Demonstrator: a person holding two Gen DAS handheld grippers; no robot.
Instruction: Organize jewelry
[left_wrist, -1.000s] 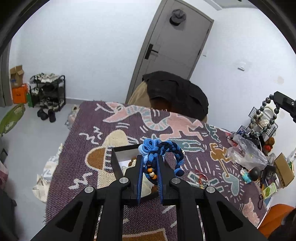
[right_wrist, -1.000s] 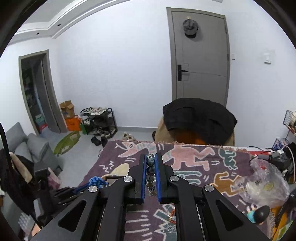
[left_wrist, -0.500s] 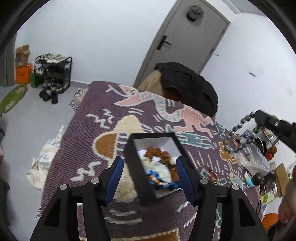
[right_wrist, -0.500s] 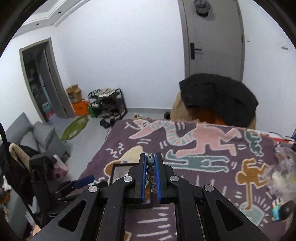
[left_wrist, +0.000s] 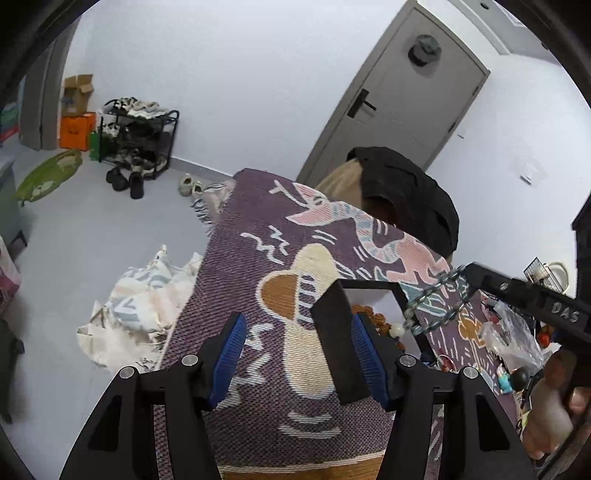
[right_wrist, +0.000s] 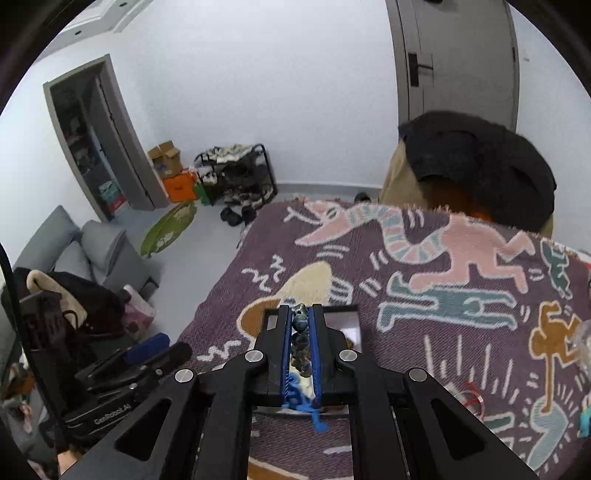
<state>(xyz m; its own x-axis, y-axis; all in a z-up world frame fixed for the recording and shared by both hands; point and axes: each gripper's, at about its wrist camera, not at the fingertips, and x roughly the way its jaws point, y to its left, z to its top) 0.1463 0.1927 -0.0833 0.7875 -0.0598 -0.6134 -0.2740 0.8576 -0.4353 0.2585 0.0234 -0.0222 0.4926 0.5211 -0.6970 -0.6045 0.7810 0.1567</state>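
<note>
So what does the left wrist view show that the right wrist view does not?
Only the left wrist view shows the bead bracelet as a hanging loop over the black box, and brown beads inside.

Only the right wrist view shows the blue braided bracelet in the box, and a grey sofa.

Both show the patterned cloth, shoe rack and grey door.

Both wrist views look steeply down, close over the same black box (left_wrist: 334, 325) on the blanket (right_wrist: 424, 354).
</note>
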